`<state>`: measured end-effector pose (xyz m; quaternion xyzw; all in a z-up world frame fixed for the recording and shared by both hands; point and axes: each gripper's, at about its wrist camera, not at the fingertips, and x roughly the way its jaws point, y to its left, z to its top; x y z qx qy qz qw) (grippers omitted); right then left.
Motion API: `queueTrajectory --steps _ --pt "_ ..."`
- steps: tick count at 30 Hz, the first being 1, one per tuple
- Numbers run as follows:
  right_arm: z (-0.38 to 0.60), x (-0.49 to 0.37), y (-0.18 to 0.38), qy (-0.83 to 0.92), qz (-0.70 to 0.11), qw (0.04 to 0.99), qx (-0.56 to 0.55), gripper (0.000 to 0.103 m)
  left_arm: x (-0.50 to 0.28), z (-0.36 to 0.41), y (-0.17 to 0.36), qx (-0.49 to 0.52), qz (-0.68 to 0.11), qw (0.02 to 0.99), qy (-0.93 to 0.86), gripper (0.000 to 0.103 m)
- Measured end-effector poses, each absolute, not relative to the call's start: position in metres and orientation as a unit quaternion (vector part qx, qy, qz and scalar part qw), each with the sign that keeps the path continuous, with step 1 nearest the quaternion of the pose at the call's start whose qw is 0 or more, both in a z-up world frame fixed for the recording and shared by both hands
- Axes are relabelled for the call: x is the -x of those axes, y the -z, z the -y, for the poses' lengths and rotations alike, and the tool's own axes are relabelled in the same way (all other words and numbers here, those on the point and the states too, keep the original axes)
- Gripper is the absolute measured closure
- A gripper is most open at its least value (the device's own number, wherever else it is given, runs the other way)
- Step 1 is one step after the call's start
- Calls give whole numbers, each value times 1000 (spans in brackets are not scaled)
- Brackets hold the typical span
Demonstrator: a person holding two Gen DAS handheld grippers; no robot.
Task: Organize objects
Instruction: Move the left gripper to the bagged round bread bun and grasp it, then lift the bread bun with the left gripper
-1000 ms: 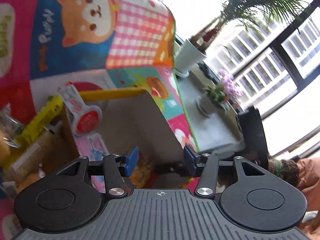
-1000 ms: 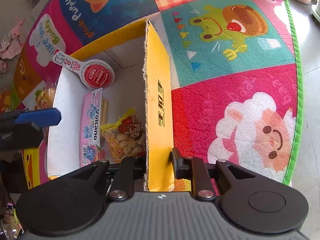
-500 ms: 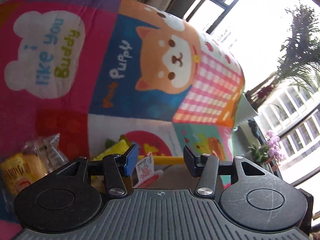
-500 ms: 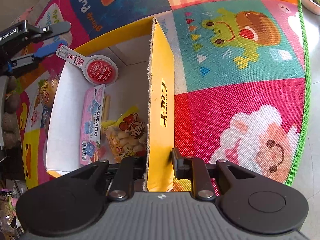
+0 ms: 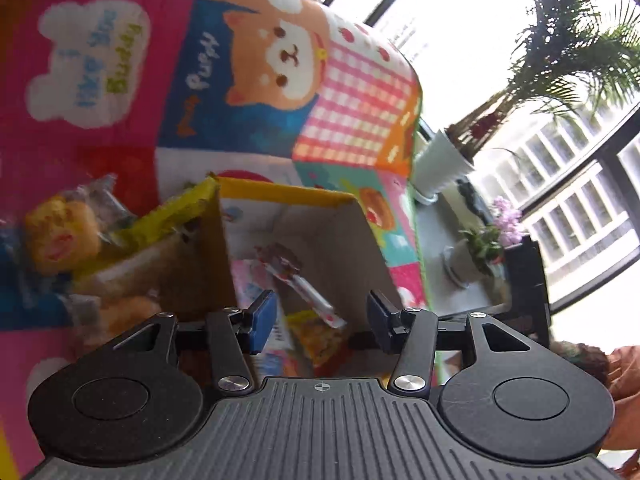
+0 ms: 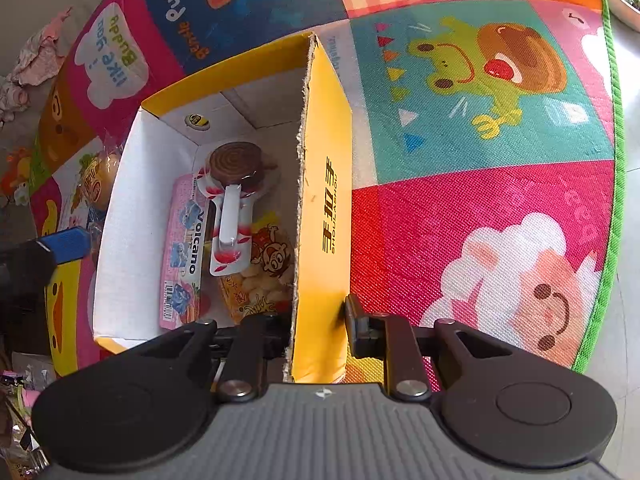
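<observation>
A yellow cardboard box (image 6: 320, 208) stands open on the play mat. Inside lie a pink Volcano pack (image 6: 182, 252), a yellow snack bag (image 6: 260, 280) and a chocolate lollipop (image 6: 234, 164) in its white wrapper, lying on top of them. My right gripper (image 6: 316, 320) is shut on the box's right flap, one finger on each side. My left gripper (image 5: 320, 320) is open and empty above the box (image 5: 288, 196), with the lollipop (image 5: 296, 280) below it. Its blue fingertip (image 6: 66, 242) shows at the box's left in the right wrist view.
Wrapped buns (image 5: 60, 236) and other snack bags lie on the mat left of the box. The colourful play mat (image 6: 480, 160) stretches right to a green edge. White plant pots (image 5: 440, 160) stand on the floor by the window.
The lollipop has dropped from the box's far left rim into the box, now face down. My left gripper has swung back over the box. The right gripper has kept its hold.
</observation>
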<state>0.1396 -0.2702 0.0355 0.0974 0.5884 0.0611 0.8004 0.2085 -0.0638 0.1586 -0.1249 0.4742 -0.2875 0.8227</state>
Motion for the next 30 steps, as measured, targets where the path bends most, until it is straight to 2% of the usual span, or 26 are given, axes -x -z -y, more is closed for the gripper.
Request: queueTrajectory --steps 4,9,17,18,20,22,23,25,27,28,30 --pt "270 -140 -35 -62 -588 801 -96 83 -207 41 -171 -92 -457 850 243 49" --pt "267 -141 -34 -62 -588 802 -86 82 -213 51 -155 -316 -440 777 320 47" --pt "263 -141 -34 -51 -589 803 -74 82 -230 79 -97 -366 -489 687 393 47" --pt "262 -140 -35 -50 -589 803 -73 82 -229 82 -90 -375 -489 682 395 43" --pt "261 -139 -35 -49 -588 804 -70 82 -230 85 -82 -378 -491 677 398 26" --pt "261 -137 -35 -47 -586 806 -71 82 -229 88 -71 -380 -496 671 399 25" --pt "261 -136 -35 -45 -585 806 -72 82 -227 89 -67 -386 -492 670 400 11" --pt "261 -134 -36 -40 -582 808 -77 82 -222 90 -62 -381 -494 666 410 4" --pt "260 -133 -36 -36 -580 810 -77 82 -219 89 -64 -366 -505 669 404 11" --pt "260 -132 -37 -35 -578 811 -77 82 -219 87 -66 -349 -522 672 391 46" --pt "259 -131 -38 -34 -577 812 -75 82 -219 80 -77 -292 -560 684 365 45"
